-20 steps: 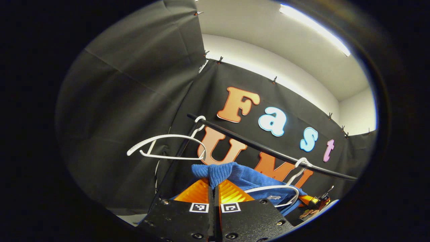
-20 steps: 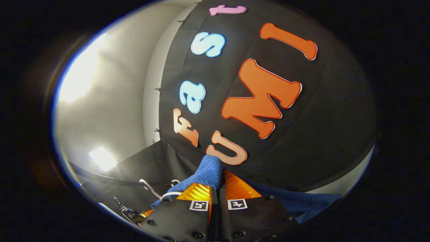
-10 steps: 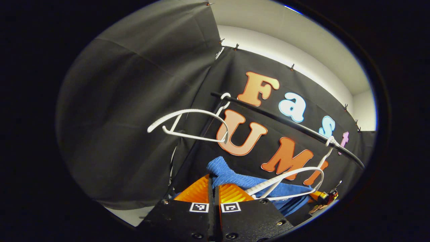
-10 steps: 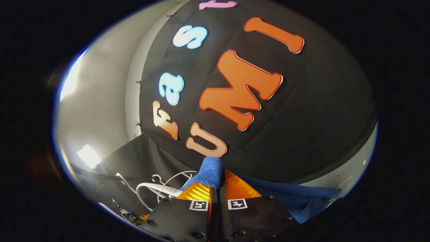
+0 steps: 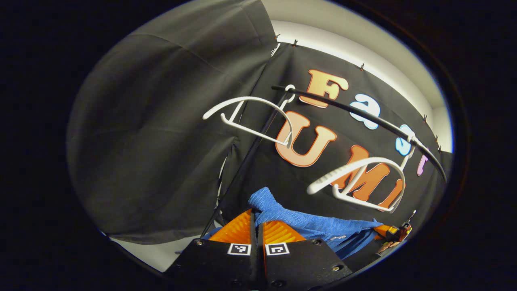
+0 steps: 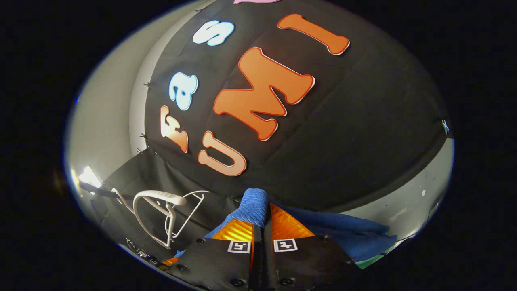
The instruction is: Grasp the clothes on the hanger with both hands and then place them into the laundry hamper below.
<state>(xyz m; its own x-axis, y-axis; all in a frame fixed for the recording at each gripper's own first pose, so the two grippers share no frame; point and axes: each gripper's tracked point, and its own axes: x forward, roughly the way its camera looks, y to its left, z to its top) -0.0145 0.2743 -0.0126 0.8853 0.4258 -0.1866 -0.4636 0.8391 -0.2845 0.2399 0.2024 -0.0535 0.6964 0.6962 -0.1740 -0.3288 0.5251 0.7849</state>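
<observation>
Since a second ago both grippers have dropped: the rail (image 5: 363, 117) and its hangers sit higher in the left gripper view, and the near hanger (image 5: 359, 182), which was tangled in the cloth, now swings bare.

Going left to right in the left gripper view: one empty hanger (image 5: 250, 117) at about eleven o'clock, the second at about three o'clock, both hooked on the one black rail. Two hangers, one garment, two grippers.

The left gripper (image 5: 257, 226) is closed tight on a bunched corner of the blue garment (image 5: 307, 226), which stretches away toward four o'clock to the other gripper, seen far off. In the right gripper view, the right gripper (image 6: 261, 222) is likewise pinched on a knob of the same cloth, the rest trailing to four o'clock.

It looks a soft, ribbed, light knit: limp, sagging between the two holds, not slippery. The pinched edges seem fair places to hold. I see no hamper from here.
</observation>
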